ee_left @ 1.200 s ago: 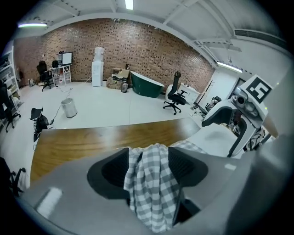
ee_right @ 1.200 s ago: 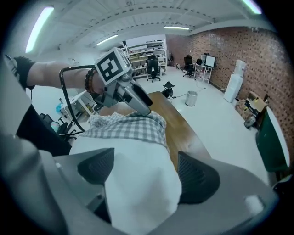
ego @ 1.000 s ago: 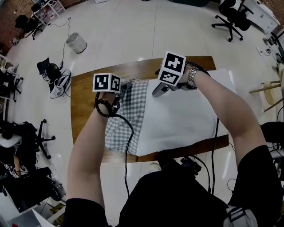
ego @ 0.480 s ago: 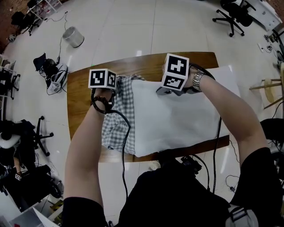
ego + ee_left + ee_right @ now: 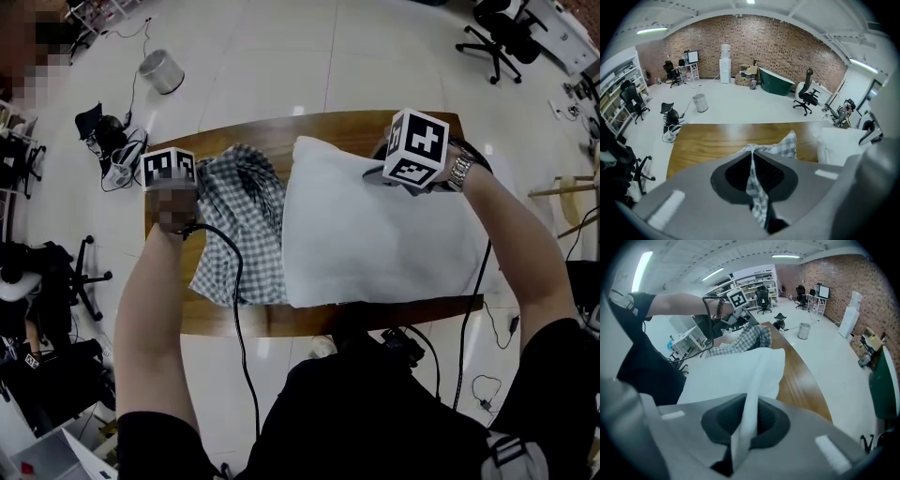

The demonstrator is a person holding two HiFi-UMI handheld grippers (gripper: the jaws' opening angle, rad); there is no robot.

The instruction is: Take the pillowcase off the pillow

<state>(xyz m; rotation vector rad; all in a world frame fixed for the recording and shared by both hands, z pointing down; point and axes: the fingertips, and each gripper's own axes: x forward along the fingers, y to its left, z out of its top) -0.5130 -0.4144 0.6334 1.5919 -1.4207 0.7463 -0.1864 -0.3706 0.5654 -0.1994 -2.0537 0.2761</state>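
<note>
The blue-and-white checked pillowcase lies bunched on the left half of the wooden table, apart from the bare white pillow on the right half. My left gripper is shut on the case's far left corner, and checked cloth runs between its jaws. My right gripper is at the pillow's far edge. Its jaws have just closed, and a fold of white pillow fabric is pinched between them. The pillowcase shows beyond the pillow in the right gripper view.
A metal bin and black bags sit on the floor to the far left. Office chairs stand at the far right. A wooden stool is right of the table. A black cable trails from my left gripper over the table's front edge.
My left gripper has gone left, drawing the checked pillowcase clear of the pillow. My right gripper has shifted right with the pillow's far edge, and the pillow now lies bare.
</note>
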